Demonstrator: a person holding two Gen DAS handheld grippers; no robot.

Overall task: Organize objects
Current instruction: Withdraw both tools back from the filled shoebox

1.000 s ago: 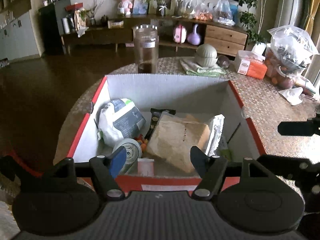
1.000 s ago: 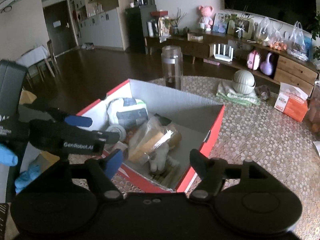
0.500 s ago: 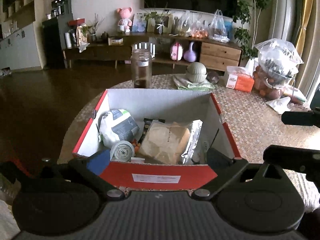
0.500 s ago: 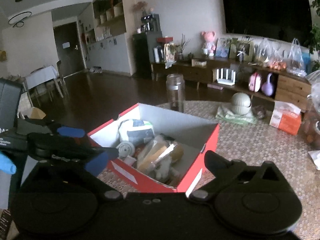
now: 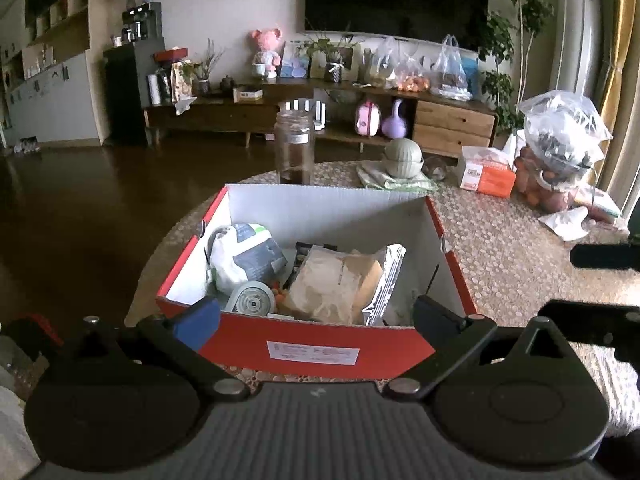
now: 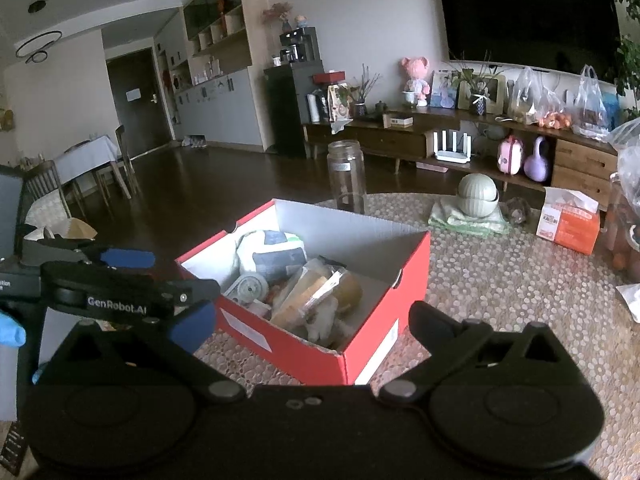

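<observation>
Both our claws, left [image 5: 316,316] and right [image 6: 312,326], hang released; the box [image 5: 312,346] near the worktop [image 5: 512,256] edge could slide off if bumped.

The side of the left gripper [image 6: 120,276] read "GenRobot.AI" in white. The orange tissue box [image 6: 568,226] carried dark lettering too blurred to read, and so did the white label [image 5: 312,352] on the red box [image 5: 248,340].

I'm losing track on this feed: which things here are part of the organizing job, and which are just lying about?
In the job:
red box
white pouch
tape roll
brown packet
left gripper, open
right gripper, open

Lying about:
glass jar
tissue box
green bowl
</observation>
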